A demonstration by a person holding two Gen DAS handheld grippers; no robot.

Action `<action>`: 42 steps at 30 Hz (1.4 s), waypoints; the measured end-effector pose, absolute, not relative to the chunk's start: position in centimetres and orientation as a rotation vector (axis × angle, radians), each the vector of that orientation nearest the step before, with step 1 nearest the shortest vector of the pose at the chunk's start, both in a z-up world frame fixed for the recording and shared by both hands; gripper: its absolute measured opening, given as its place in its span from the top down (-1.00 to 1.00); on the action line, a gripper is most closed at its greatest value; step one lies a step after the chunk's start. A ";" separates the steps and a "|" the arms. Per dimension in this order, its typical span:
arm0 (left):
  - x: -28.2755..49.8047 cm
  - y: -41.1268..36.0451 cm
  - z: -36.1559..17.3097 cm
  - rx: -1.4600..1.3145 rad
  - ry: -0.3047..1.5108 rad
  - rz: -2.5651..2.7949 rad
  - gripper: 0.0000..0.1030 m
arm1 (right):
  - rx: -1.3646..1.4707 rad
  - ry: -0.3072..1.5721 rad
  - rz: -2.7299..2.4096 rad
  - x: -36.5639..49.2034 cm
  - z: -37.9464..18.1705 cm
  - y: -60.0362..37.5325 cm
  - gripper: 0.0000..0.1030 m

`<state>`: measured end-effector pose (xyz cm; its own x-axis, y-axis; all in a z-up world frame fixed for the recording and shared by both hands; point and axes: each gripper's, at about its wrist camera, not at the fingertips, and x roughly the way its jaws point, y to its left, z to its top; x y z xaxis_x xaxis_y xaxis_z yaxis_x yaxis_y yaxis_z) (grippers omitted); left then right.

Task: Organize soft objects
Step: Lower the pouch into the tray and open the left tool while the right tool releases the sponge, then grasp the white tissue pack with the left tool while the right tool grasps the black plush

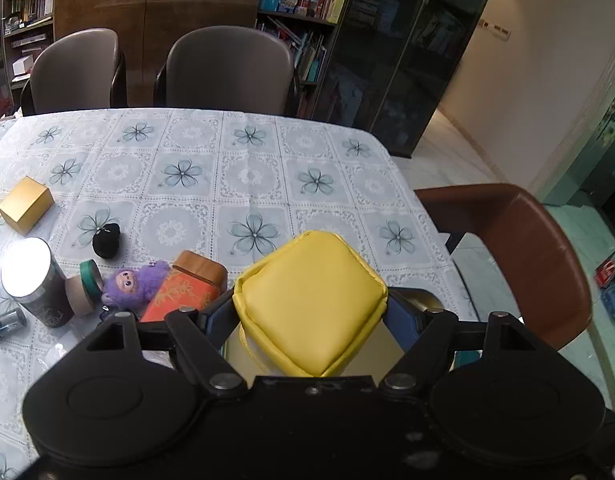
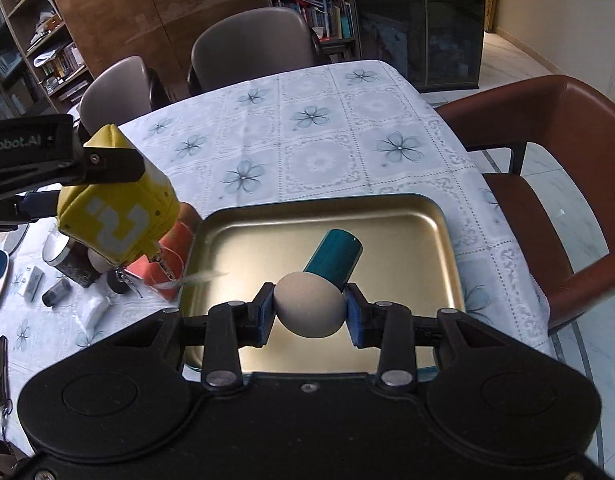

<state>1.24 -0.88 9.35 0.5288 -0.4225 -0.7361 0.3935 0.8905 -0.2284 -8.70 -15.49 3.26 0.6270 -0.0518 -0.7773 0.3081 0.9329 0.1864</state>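
Note:
My left gripper (image 1: 310, 312) is shut on a yellow soft cube (image 1: 309, 304). In the right wrist view the cube (image 2: 119, 216) shows a white question mark and hangs just left of the gold metal tray (image 2: 243, 240), above the table. My right gripper (image 2: 309, 314) is shut on a beige egg-shaped soft ball (image 2: 309, 304) and holds it above the tray's near part. A teal cylinder (image 2: 335, 256) lies in the tray behind the ball. A purple plush toy (image 1: 135, 284) and a small black soft object (image 1: 106, 241) lie on the table to the left.
On the left of the floral tablecloth (image 1: 247, 168) are a gold box (image 1: 25, 205), a dark tin with a shiny lid (image 1: 31, 280), a tape roll (image 1: 83, 286) and an orange box with a wooden lid (image 1: 187, 286). A brown chair (image 2: 567, 184) stands to the right, grey chairs (image 1: 227, 70) behind.

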 end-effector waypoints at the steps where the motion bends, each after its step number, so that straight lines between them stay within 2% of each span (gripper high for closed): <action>1: 1.3 -1.4 8.8 -0.025 0.902 -0.480 -0.46 | 0.314 0.875 -0.208 -8.6 3.1 -15.8 0.25; 5: 2.0 -2.9 5.6 -0.005 0.976 -0.452 -0.47 | 0.309 0.887 -0.182 -8.2 2.6 -16.7 0.25; 8: 2.0 -3.2 4.1 0.013 0.998 -0.420 -0.57 | 0.281 0.891 -0.171 -7.9 2.4 -16.9 0.19; 10: 1.9 -3.1 3.5 0.031 0.995 -0.395 -0.74 | 0.250 0.890 -0.176 -7.8 2.3 -16.8 0.00; 12: 1.9 -3.1 3.2 0.040 0.995 -0.381 -0.75 | 0.236 0.881 -0.181 -7.7 2.2 -17.0 -0.14; 42: 0.9 0.6 1.2 0.066 1.117 -0.306 -0.77 | 0.293 0.961 -0.171 -7.2 0.9 -15.7 -0.15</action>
<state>0.93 0.64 1.22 0.4013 -0.2091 -0.8918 0.2745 0.9563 -0.1008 -7.19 -15.70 0.86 0.5638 -0.0140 -0.8258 0.2720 0.9472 0.1697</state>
